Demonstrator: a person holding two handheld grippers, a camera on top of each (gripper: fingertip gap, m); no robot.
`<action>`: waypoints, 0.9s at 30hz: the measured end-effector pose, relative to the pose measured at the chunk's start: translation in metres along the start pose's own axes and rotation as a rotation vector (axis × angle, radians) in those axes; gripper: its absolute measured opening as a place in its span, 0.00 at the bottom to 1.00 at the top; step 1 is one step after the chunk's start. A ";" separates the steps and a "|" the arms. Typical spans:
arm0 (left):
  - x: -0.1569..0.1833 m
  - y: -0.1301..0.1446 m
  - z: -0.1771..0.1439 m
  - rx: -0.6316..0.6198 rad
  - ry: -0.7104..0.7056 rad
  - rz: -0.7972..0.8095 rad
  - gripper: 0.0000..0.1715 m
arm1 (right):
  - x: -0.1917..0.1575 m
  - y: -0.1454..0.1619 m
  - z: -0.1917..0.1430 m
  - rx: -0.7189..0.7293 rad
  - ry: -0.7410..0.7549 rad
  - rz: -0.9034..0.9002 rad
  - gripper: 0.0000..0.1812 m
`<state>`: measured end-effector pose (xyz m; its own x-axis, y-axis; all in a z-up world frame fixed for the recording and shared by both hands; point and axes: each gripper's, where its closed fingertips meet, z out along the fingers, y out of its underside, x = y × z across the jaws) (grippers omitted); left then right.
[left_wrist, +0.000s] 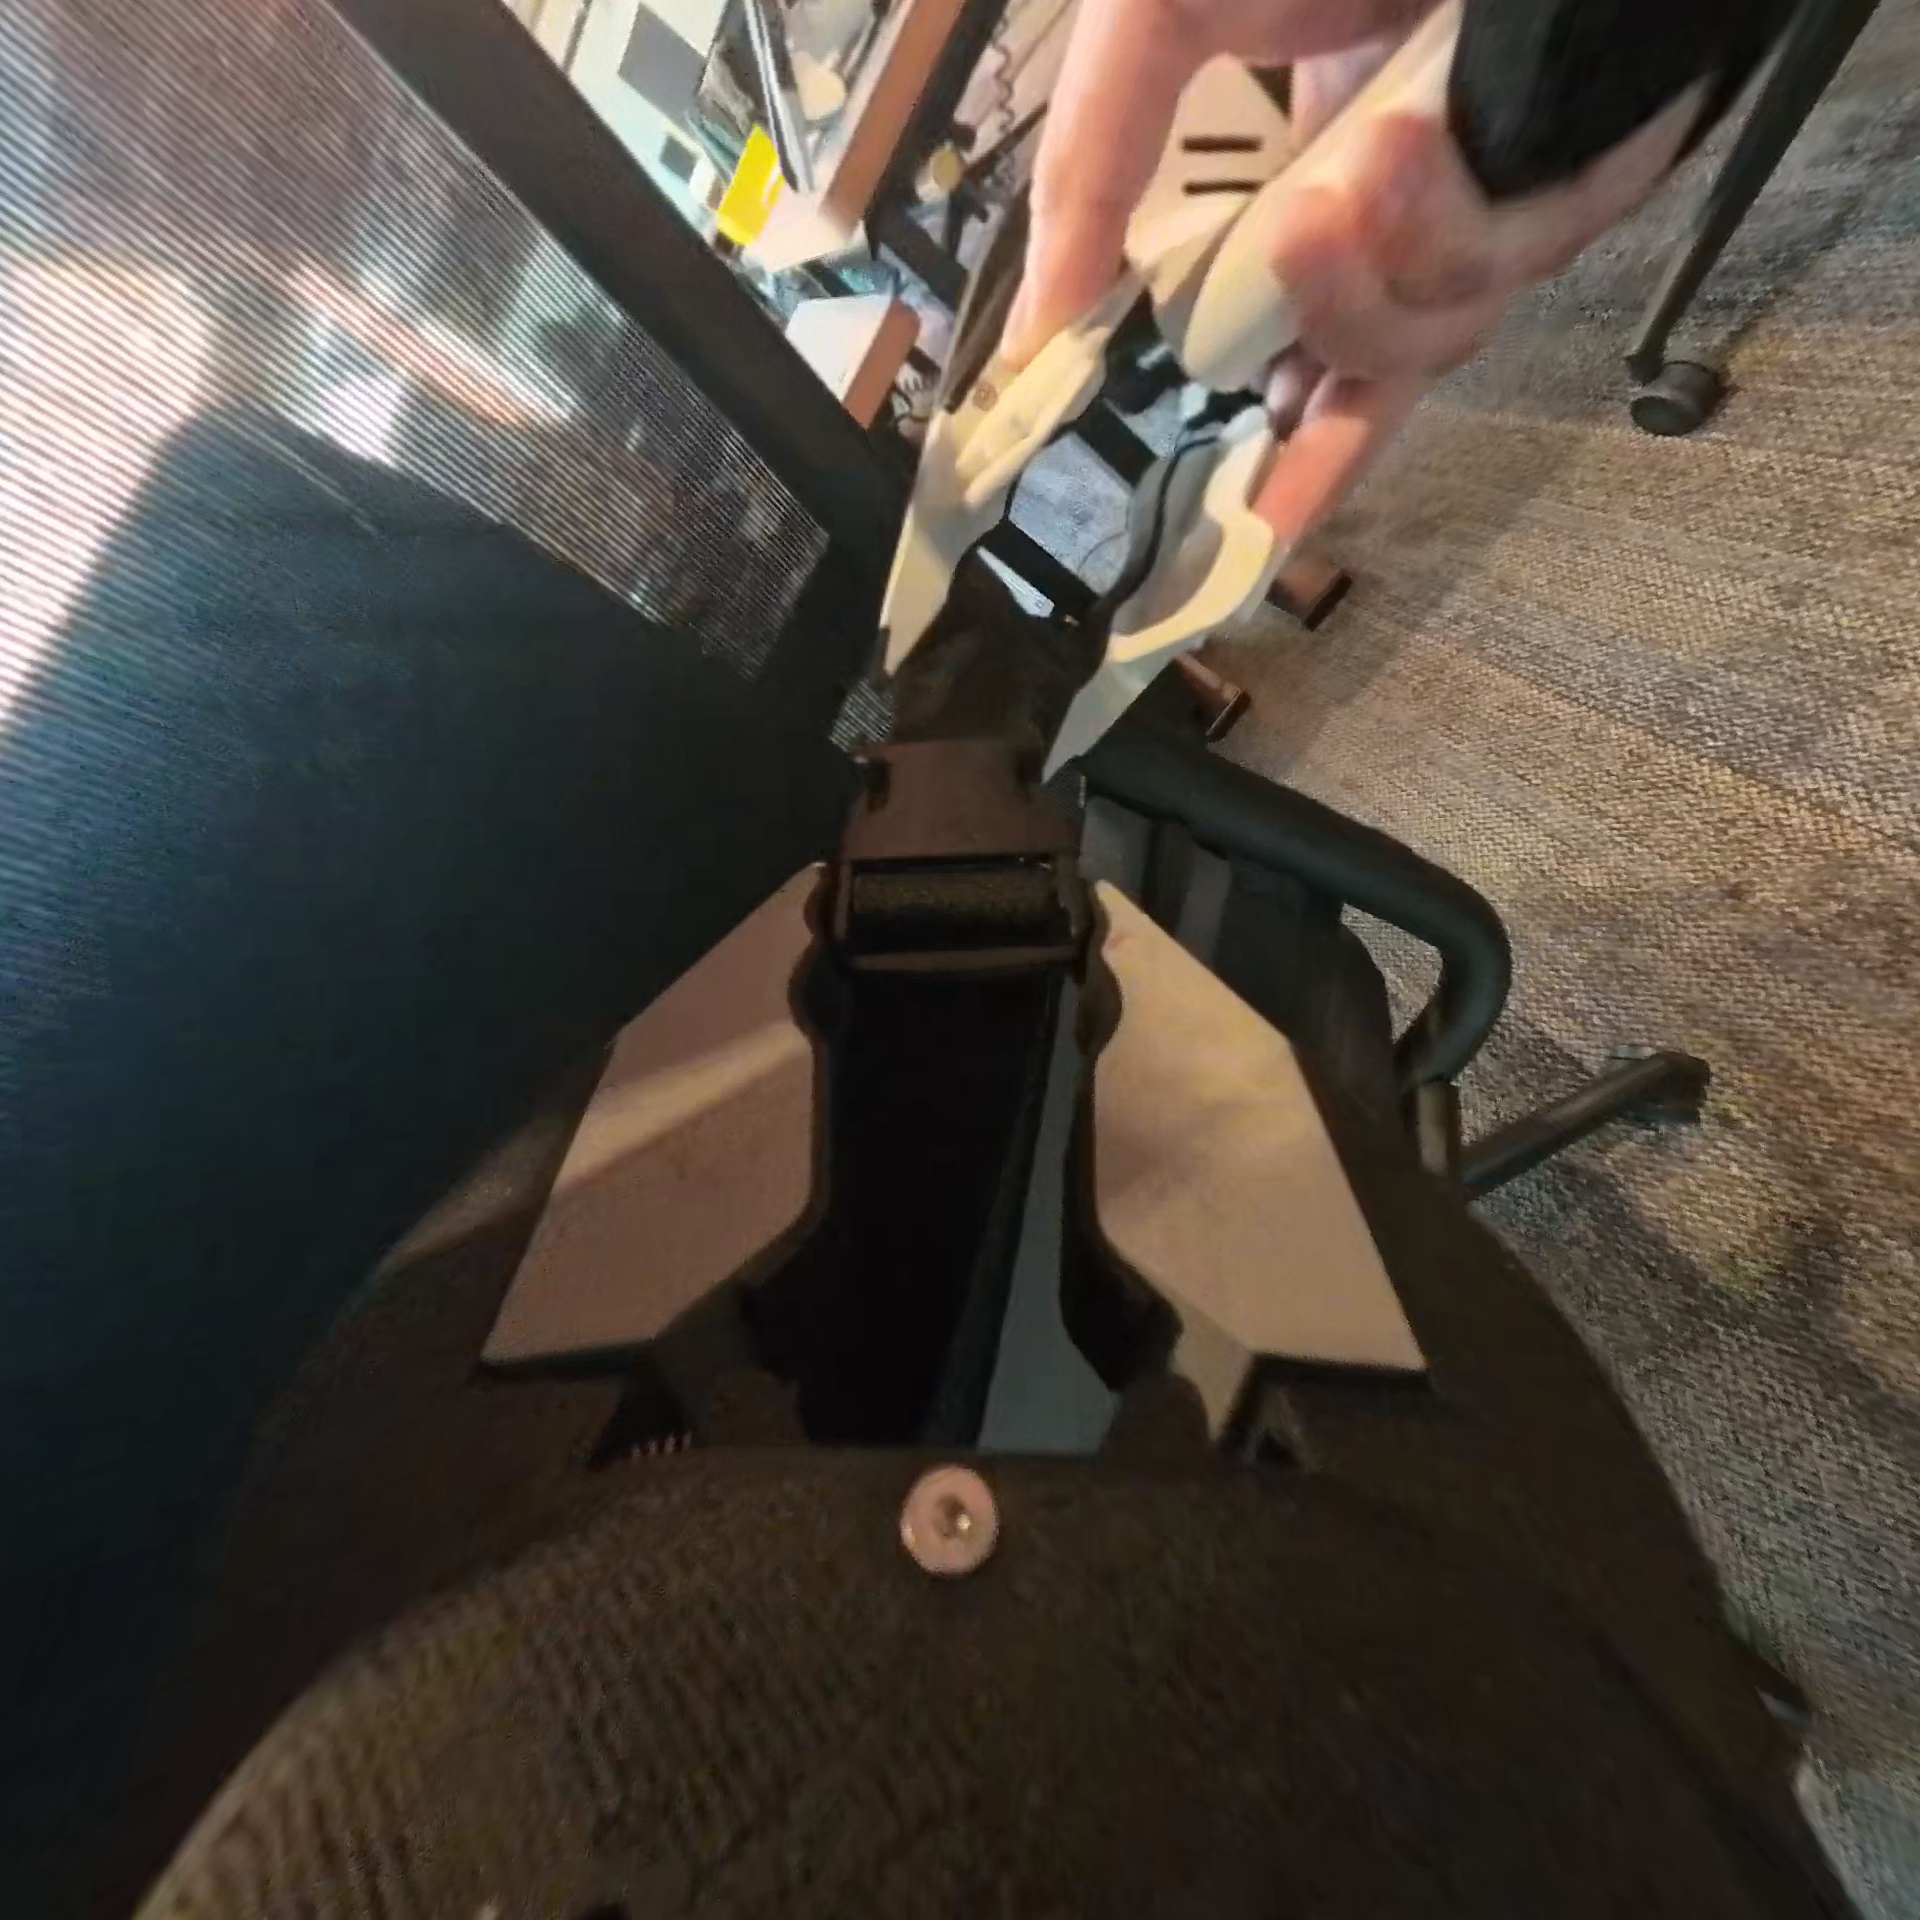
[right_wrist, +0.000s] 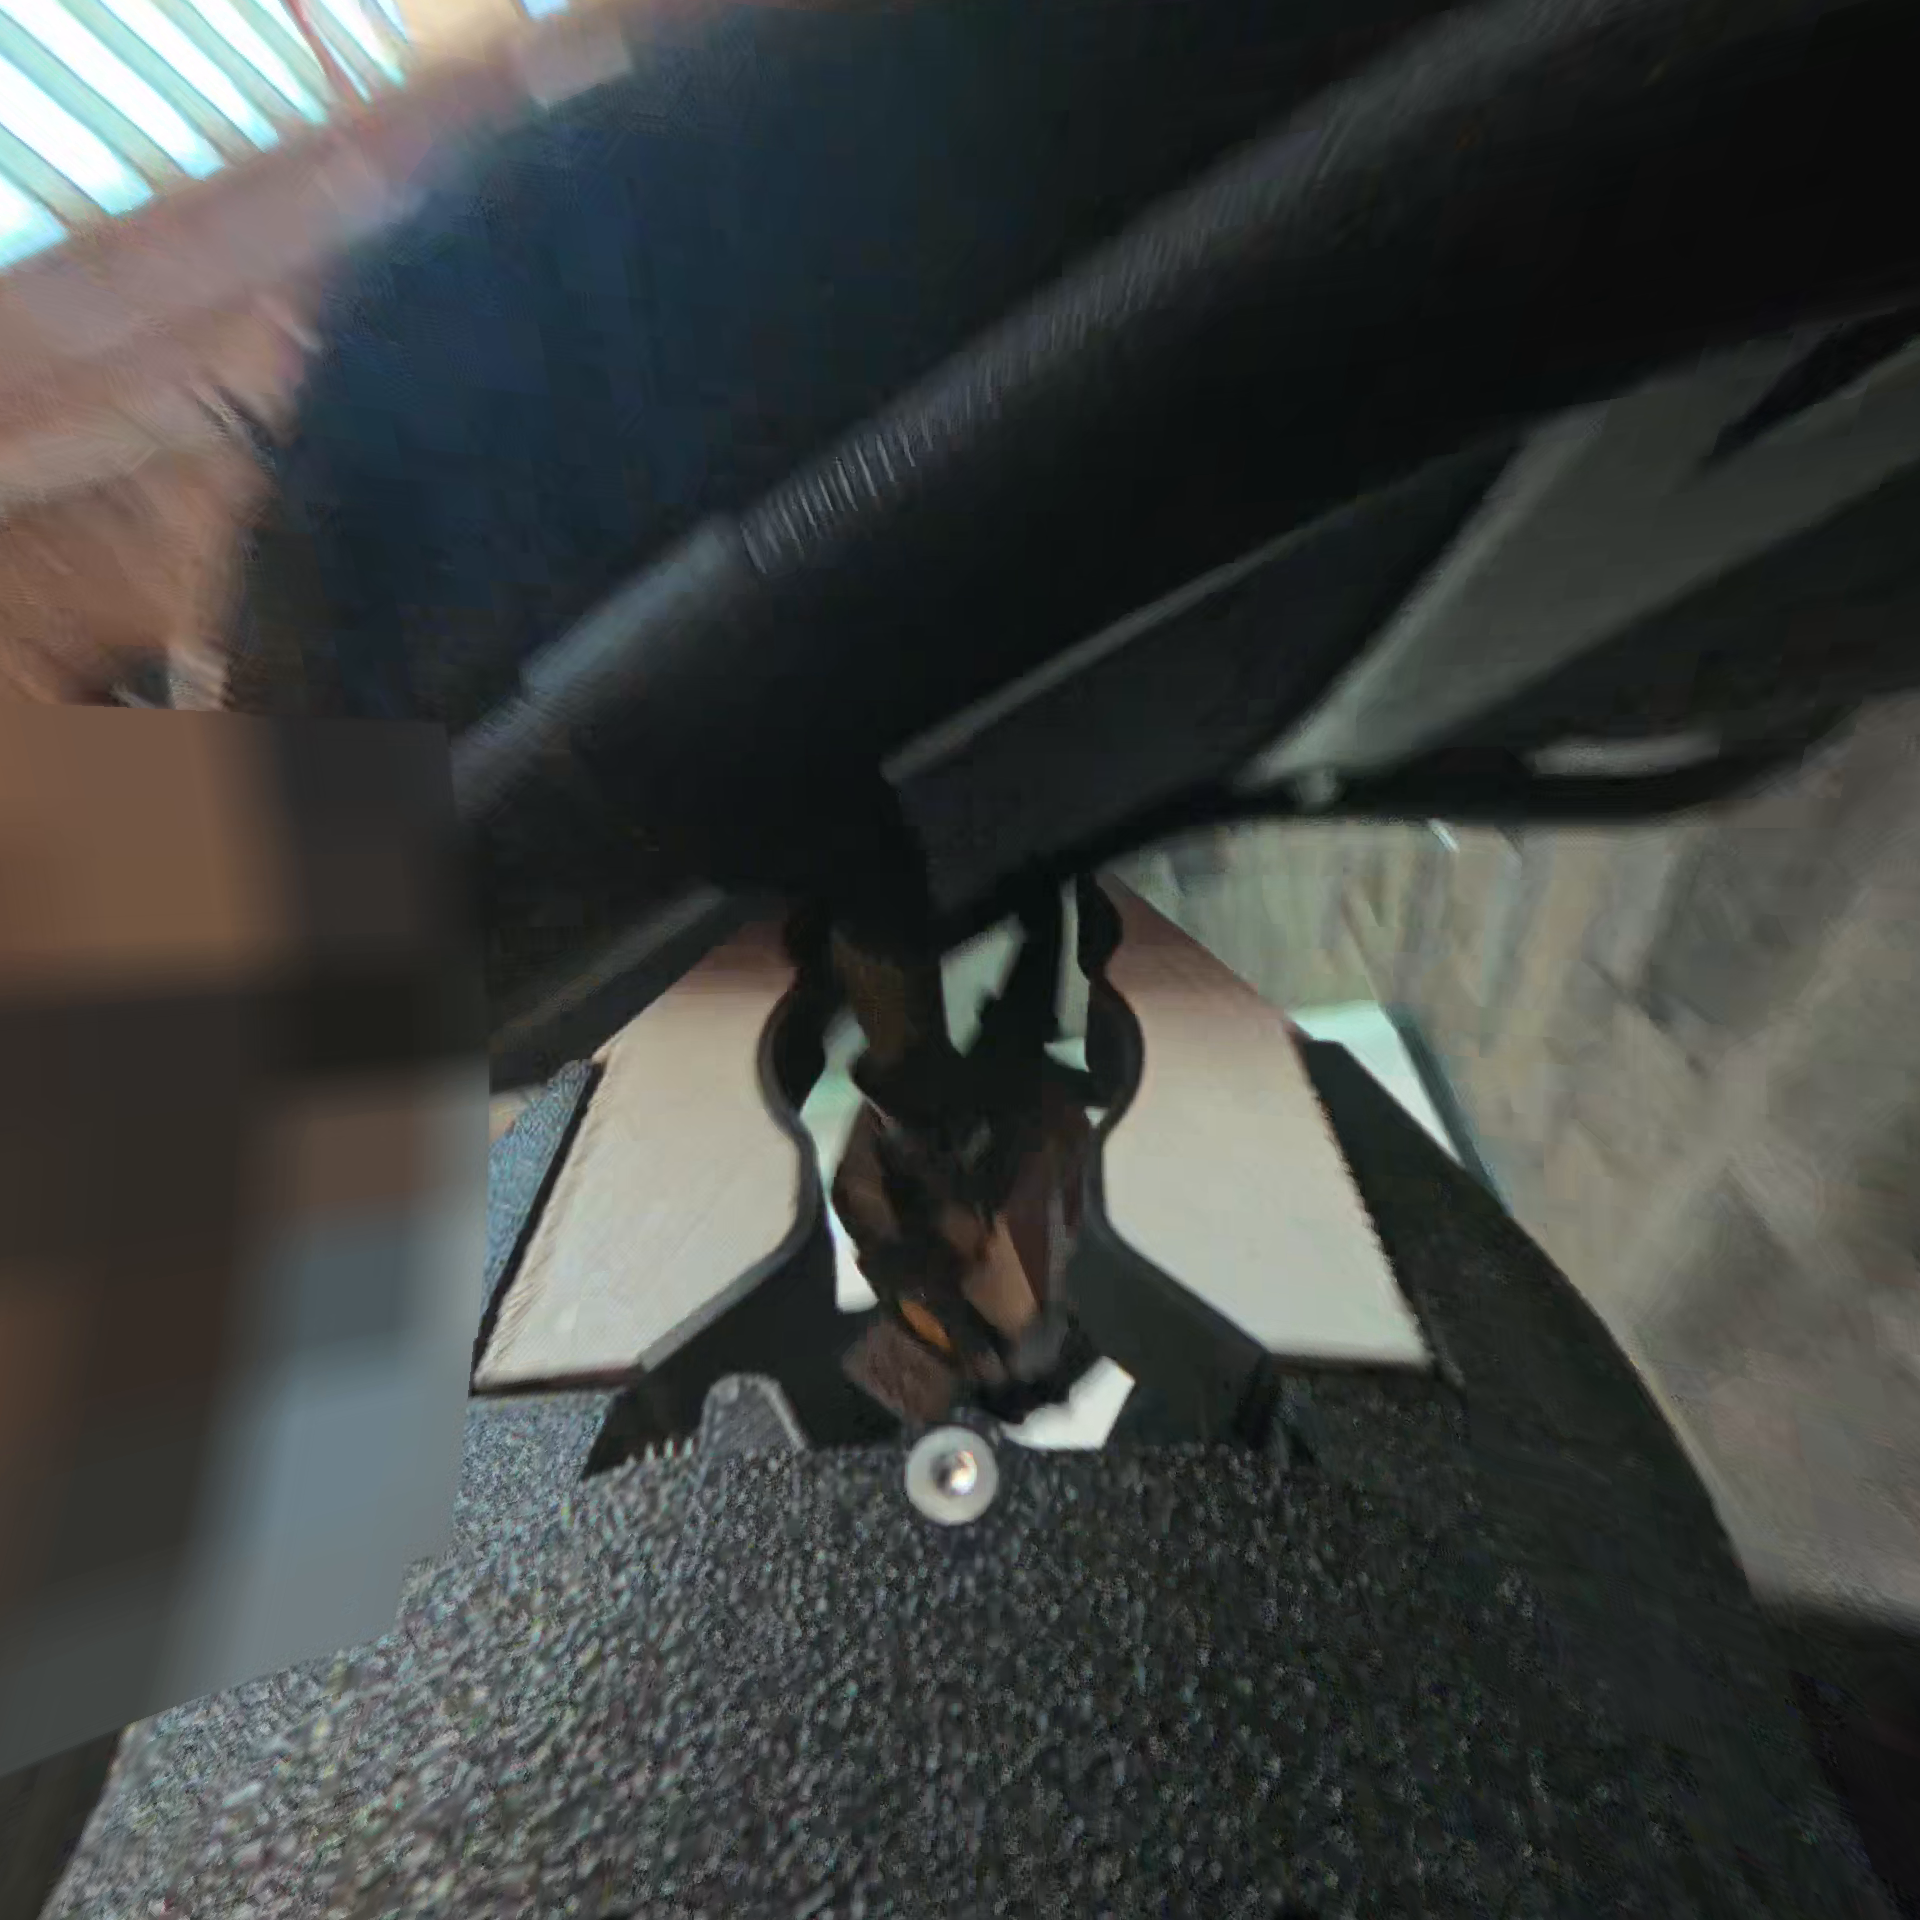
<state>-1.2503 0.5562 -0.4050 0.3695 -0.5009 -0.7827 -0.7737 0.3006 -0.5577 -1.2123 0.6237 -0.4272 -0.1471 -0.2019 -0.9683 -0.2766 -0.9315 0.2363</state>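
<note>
In the left wrist view my left gripper (left_wrist: 956, 940) is shut on a black webbing strap (left_wrist: 925, 1195) that runs up between its fingers to a black plastic buckle (left_wrist: 956, 831). My right gripper (left_wrist: 971, 717), white and held by a hand (left_wrist: 1351, 239), comes down from above, its two tips on either side of the strap just beyond the buckle. In the right wrist view my right gripper (right_wrist: 945, 966) is closed on a dark twisted strap piece (right_wrist: 956, 1195), blurred. Black padded fabric (right_wrist: 935, 416) fills the space above it.
A black mesh chair back (left_wrist: 364, 520) stands close on the left, with its armrest (left_wrist: 1403, 904) to the right of the buckle. Grey carpet (left_wrist: 1610, 727) lies on the right, with a caster leg (left_wrist: 1673, 395). A cluttered desk (left_wrist: 748, 187) stands behind. Some 8 cm of space lies between my two pairs of fingers.
</note>
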 end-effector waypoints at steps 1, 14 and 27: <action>-0.002 -0.001 0.000 -0.011 0.013 -0.002 0.25 | -0.004 -0.009 -0.008 0.088 -0.047 0.016 0.23; -0.004 -0.019 -0.031 -0.059 0.153 -0.043 0.17 | 0.037 0.092 -0.144 0.048 0.519 -0.354 0.25; 0.089 0.051 -0.228 -0.640 0.569 -0.727 0.26 | 0.018 0.151 -0.028 -0.788 0.873 -1.904 0.19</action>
<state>-1.3742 0.3420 -0.4399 0.6787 -0.7344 0.0026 -0.6523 -0.6044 -0.4574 -1.2300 0.4709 -0.4117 0.1387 0.9680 0.2090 0.8102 0.0104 -0.5861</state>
